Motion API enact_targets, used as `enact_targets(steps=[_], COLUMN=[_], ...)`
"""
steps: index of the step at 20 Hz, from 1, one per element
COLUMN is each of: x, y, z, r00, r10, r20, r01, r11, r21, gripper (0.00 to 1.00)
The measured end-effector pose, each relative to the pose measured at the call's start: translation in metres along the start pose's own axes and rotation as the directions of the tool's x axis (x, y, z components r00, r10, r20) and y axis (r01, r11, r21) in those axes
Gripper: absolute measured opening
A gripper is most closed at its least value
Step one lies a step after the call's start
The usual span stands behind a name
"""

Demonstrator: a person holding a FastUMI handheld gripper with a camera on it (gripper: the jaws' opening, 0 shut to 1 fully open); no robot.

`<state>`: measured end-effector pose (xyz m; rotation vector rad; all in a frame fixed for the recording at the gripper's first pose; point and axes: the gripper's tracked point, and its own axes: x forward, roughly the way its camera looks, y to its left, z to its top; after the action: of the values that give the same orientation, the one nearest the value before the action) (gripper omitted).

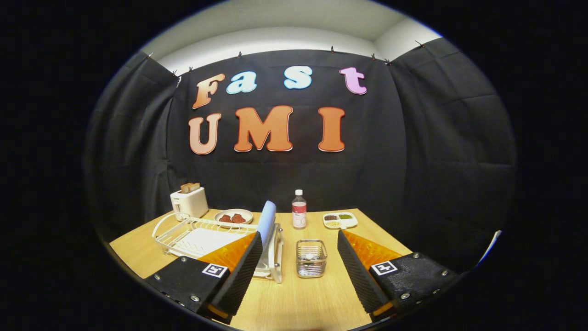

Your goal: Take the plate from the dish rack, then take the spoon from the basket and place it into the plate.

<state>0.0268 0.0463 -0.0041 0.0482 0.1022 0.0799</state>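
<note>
A: What is taking up the most room?

B: The counter (pixel 298 303) is spreading out under everything, pale wood, with black cloth hanging behind it. On it, the rack (pixel 183 232) is sitting toward the left, a white wire frame over a white tray.

A: And the plate?

B: The plate (pixel 267 219) is standing on edge at the right end of the rack, light blue, upright in the wires. The left finger's tip is overlapping its lower part in the view, so whether they are touching cannot be told.

A: What are the jaws doing?

B: The gripper (pixel 298 246) is hovering low over the near counter with the jaws standing wide apart, holding nothing. The basket (pixel 311 258) is showing in the gap between the two fingers, just ahead of them, a small square wire one.

A: Is the spoon in it?

B: Something pale and something dark are lying inside the basket, but they are too small to tell as a spoon.

A: What is sitting farther back?

B: A toaster (pixel 189 202) is standing beyond the rack with bread poking out of its slots. A bowl (pixel 233 216) with brown food is resting beside it. A bottle (pixel 299 209) with a white cap is standing upright beyond the basket, and a tray (pixel 340 220) with small portions is lying just right of it.
</note>
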Motion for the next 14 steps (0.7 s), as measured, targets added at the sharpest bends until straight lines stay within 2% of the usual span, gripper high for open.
enact_targets(steps=[3, 7, 11, 14], x=[0.026, 0.072, 0.120, 0.153], y=[0.024, 0.049, 0.060, 0.058], z=[0.007, 0.008, -0.007, -0.018], r00=[0.998, 0.990, 0.974, 0.962], r10=[0.053, 0.081, 0.052, -0.002], r20=[-0.038, -0.115, -0.219, -0.273], r01=[-0.052, -0.078, -0.046, 0.008], r11=[0.999, 0.996, 0.998, 1.000], r21=[0.006, 0.031, 0.034, 0.020], gripper=[0.97, 0.98, 0.98, 0.98])
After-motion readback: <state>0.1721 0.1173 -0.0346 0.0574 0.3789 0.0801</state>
